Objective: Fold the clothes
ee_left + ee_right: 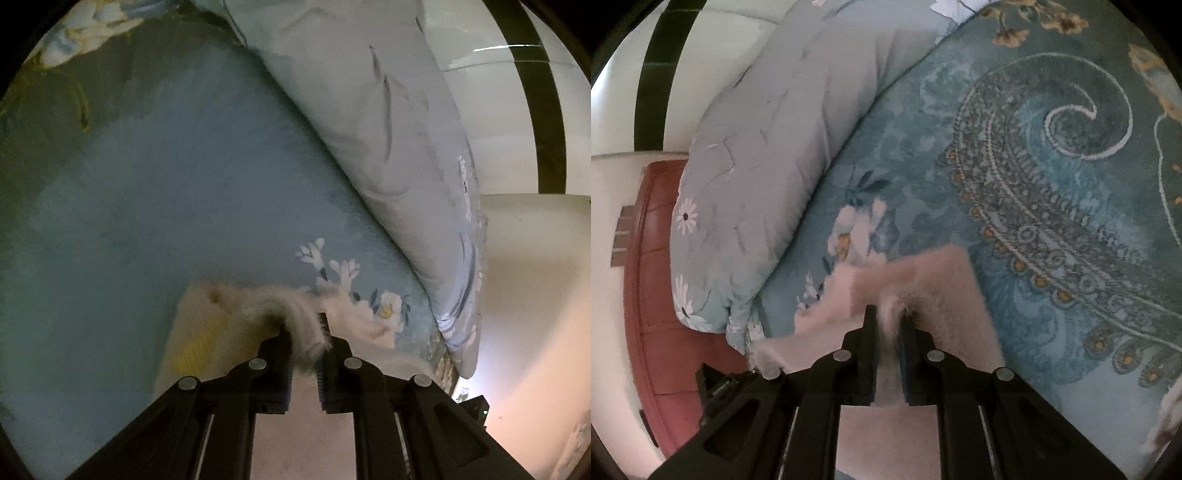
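Two grippers pinch the fluffy pale pink-white garment (923, 288) above the teal floral bedspread (166, 203): left gripper (304, 332) and right gripper (888, 321) each clamp a fuzzy edge. Likely mid-fold; next, carry both edges across evenly.

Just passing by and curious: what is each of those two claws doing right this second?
Left gripper: shut on a fold of the fluffy white garment.
Right gripper: shut on the same fluffy garment, above the blue bedspread.
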Tool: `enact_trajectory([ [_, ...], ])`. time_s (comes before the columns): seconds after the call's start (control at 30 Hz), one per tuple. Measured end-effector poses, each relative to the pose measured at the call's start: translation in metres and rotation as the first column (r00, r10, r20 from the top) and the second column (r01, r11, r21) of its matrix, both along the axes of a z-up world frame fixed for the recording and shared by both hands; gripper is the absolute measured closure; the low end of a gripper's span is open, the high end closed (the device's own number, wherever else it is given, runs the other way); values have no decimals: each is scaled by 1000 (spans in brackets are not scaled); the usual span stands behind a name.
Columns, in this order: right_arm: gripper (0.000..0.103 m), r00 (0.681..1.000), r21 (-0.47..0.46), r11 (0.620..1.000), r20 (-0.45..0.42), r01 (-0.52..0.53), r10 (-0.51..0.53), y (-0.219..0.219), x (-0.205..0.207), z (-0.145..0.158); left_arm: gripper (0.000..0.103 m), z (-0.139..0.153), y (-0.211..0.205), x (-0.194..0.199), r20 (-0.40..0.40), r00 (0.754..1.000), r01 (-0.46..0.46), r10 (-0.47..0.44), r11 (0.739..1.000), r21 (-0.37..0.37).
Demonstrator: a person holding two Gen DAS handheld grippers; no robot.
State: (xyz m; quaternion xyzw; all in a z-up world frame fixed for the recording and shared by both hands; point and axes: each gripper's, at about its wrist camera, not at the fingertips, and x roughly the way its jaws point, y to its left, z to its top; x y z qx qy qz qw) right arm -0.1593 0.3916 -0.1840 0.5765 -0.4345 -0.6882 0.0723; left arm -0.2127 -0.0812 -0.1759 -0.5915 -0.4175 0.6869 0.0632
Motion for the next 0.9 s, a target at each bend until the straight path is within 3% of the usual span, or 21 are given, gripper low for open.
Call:
enact_trajectory([
  [0.1, 83, 1000, -30, 999, -12, 11, -12, 1, 0, -1, 82, -1, -1, 0, -3, 1000, 2, -2, 1000, 23],
  [0.2, 66, 999, -42, 999, -36, 11, -13, 1, 0, 7, 57, 10, -3, 4, -32, 999, 7, -6, 998, 55],
  [0.27, 57, 999, -32, 999, -53, 11, -13, 0, -1, 15, 49, 18, -4, 6, -55, 998, 12, -8, 997, 76],
  [0.37, 49, 995, 8, 1000, -94, 14, -13, 2, -2, 31, 45, 36, -6, 11, -101, 995, 31, -24, 997, 74],
  [0.53, 46, 991, 49, 998, -128, 40, -34, 22, 11, 45, 40, 58, -7, 23, -150, 984, 86, -92, 995, -51],
  [0.6, 34, 993, 81, 996, -120, 25, -15, 29, 21, 41, 39, 55, -6, 32, -139, 978, 135, -156, 980, -144],
  [0.7, 33, 996, 79, 997, -84, -12, 19, 35, 41, 22, 39, 36, -4, 44, -85, 968, 211, -235, 951, -227],
  [0.8, 32, 998, 44, 998, -47, -39, 41, 35, 56, -1, 39, 9, -12, 57, -36, 972, 218, -231, 951, -219],
  [0.9, 27, 998, 9, 998, -36, -58, 59, 29, 59, -17, 39, -12, -24, 66, -14, 982, 182, -186, 973, -141],
])
